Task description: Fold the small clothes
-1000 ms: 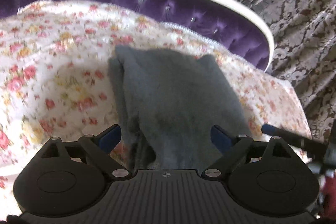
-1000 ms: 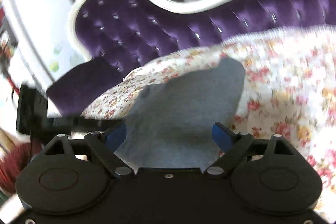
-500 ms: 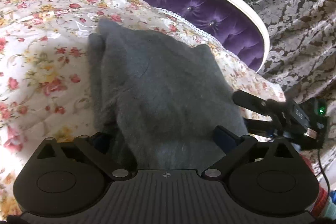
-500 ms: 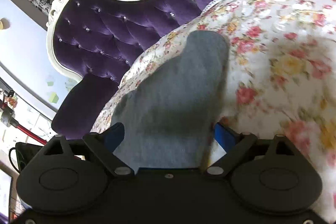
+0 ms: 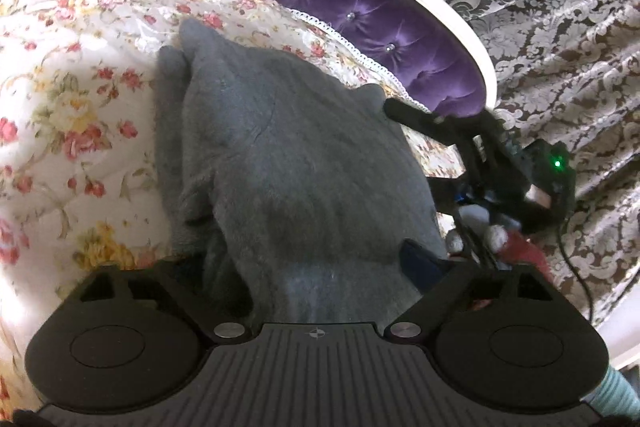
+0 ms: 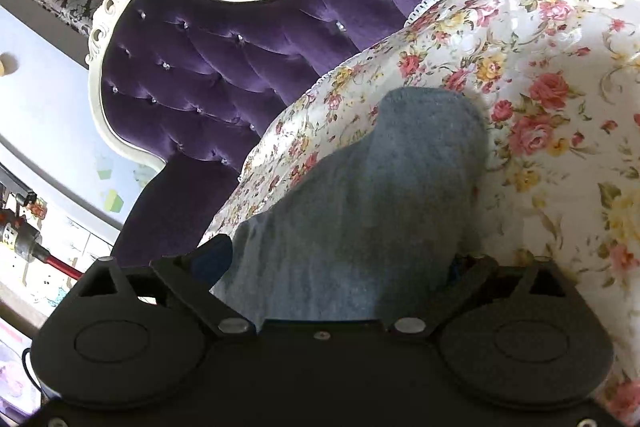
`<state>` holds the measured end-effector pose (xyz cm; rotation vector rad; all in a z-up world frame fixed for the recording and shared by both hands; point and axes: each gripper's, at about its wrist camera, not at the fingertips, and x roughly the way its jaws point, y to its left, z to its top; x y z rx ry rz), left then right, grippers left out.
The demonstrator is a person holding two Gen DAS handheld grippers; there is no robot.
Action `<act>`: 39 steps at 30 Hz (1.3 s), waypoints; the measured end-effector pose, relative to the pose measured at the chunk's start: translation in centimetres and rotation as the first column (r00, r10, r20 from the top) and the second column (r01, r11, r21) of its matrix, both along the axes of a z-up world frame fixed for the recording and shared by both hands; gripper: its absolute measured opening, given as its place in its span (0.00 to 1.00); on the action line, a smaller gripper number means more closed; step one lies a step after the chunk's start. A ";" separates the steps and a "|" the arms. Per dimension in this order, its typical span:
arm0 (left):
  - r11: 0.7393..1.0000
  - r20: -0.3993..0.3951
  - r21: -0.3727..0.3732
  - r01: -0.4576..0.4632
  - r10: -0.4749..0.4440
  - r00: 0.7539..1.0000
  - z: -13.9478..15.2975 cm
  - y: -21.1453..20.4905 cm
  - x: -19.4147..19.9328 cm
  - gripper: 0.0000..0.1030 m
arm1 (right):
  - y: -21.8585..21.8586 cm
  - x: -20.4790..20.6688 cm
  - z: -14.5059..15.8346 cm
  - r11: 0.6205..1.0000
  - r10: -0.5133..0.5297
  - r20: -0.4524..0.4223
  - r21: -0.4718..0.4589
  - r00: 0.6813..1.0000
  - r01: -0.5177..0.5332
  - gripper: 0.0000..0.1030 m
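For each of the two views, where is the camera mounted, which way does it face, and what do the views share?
Left wrist: sits behind the left claw, which is closing, looking forward and down over the grey garment on the floral cover; the right claw shows at right.
Right wrist: sits behind the right claw, also closing, facing the garment's other edge; no hand visible.
Shared: grey garment, floral cover, purple tufted headboard.
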<state>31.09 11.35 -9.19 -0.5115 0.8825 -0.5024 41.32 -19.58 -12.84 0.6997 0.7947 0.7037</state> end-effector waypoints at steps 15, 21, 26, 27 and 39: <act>0.984 -0.062 -0.169 0.053 -0.064 0.996 2.4 -1.2 -5.5 0.30 | -2.1 -6.8 3.5 0.992 -0.065 -0.081 -0.115 0.995 0.056 0.41; 0.981 -0.053 -0.149 0.124 -0.133 0.990 2.7 -3.4 -12.1 0.30 | -3.7 -13.9 4.1 0.987 -0.070 -0.096 -0.151 0.993 0.055 0.41; 0.975 -0.048 -0.129 0.179 -0.186 0.981 2.1 -4.7 -18.0 0.30 | -4.8 -20.1 3.8 0.981 -0.062 -0.079 -0.187 0.995 0.047 0.41; 0.975 -0.050 -0.126 0.185 -0.193 0.980 1.8 -4.8 -19.2 0.30 | -5.2 -21.3 3.7 0.980 -0.064 -0.076 -0.192 0.995 0.048 0.41; 0.982 0.079 0.184 0.051 -0.067 0.995 0.9 -5.2 -27.3 0.36 | -4.3 -30.0 3.5 0.856 -0.137 0.225 -0.464 0.965 0.230 0.72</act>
